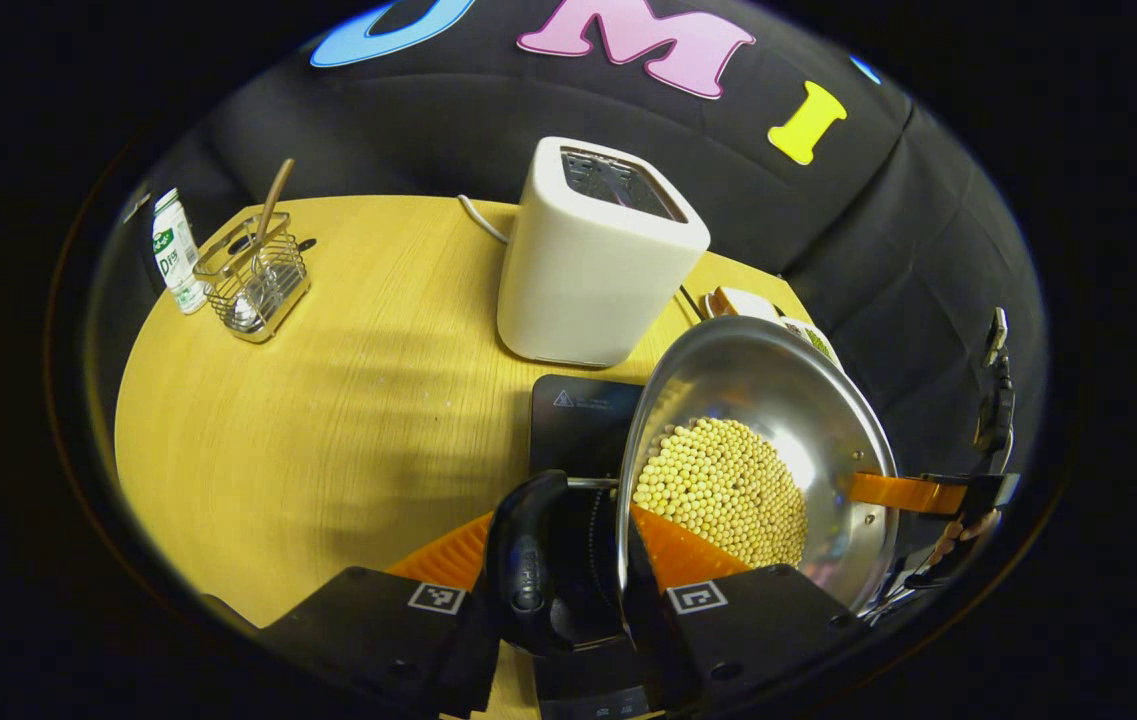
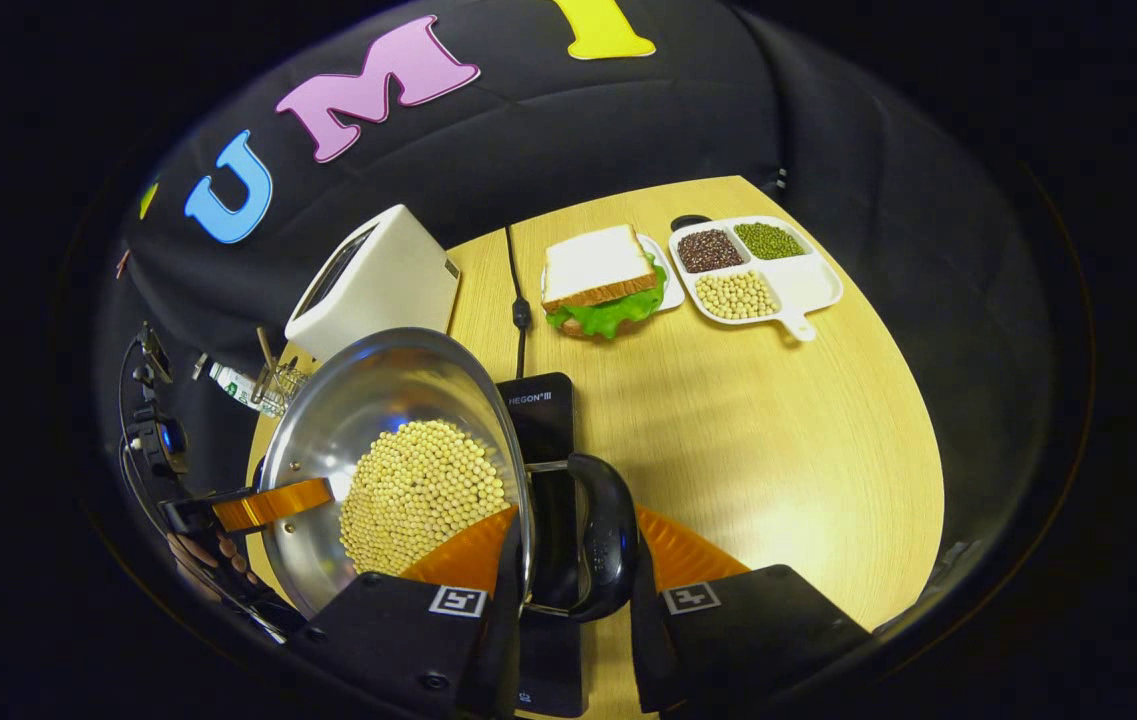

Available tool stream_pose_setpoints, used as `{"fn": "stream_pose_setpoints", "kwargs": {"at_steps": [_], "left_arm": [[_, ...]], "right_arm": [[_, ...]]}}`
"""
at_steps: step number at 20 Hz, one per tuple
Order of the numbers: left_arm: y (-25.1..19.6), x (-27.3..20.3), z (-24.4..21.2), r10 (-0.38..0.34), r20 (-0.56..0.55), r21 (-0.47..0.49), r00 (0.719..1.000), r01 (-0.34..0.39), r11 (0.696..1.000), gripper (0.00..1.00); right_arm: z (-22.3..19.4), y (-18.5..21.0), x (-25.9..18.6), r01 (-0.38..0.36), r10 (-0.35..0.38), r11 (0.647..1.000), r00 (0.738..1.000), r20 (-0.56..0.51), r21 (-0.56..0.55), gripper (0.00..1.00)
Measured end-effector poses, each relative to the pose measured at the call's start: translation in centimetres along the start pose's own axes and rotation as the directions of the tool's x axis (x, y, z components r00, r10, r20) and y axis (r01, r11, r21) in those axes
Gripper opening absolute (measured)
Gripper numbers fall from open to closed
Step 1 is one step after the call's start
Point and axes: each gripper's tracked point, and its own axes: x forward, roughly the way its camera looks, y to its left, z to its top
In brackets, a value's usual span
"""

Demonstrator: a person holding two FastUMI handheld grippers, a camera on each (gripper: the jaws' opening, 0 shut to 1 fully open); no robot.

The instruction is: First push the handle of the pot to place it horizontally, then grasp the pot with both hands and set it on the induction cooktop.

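Note:
A steel pot (image 1: 808, 400) with yellow beans (image 1: 723, 485) in it hangs over the black induction cooktop (image 1: 578, 415); I cannot tell whether it touches it. My left gripper (image 1: 568, 560) is shut on the pot at its black side handle (image 1: 528, 555), with one finger inside the rim. In the right gripper view, my right gripper (image 2: 568, 545) is shut on the pot (image 2: 378, 400) at the opposite black handle (image 2: 608, 535), over the cooktop (image 2: 540, 415). Each gripper shows across the pot in the other's view: the right gripper (image 1: 913, 493) and the left gripper (image 2: 268, 505).
A white toaster (image 1: 598, 250) stands just behind the cooktop on the round wooden table (image 1: 328, 400). At the far left are a wire basket (image 1: 253, 275) and a small bottle (image 1: 176, 250). A sandwich (image 2: 603, 280), a divided tray of beans (image 2: 753, 265) and a black cable (image 2: 518, 300) lie at the back.

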Motion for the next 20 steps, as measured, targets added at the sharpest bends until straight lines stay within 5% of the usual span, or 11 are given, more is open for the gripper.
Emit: {"fn": "stream_pose_setpoints", "kwargs": {"at_steps": [13,14,20], "left_arm": [[0.35,0.21,-0.06,-0.012,-0.011,-0.016,1.0,0.012,1.0,0.59],[0.34,0.16,0.0,-0.01,-0.012,-0.015,1.0,0.01,1.0,0.59],[0.5,0.04,-0.15,0.006,-0.027,-0.027,1.0,-0.007,1.0,0.61]], "right_arm": [[0.57,0.08,0.17,-0.009,0.009,1.0,1.0,0.026,-0.005,0.46],[0.54,0.02,0.17,-0.008,0.008,1.0,1.0,0.026,-0.004,0.53],[0.7,0.11,0.2,-0.016,0.016,1.0,0.999,0.029,-0.003,0.53]]}}
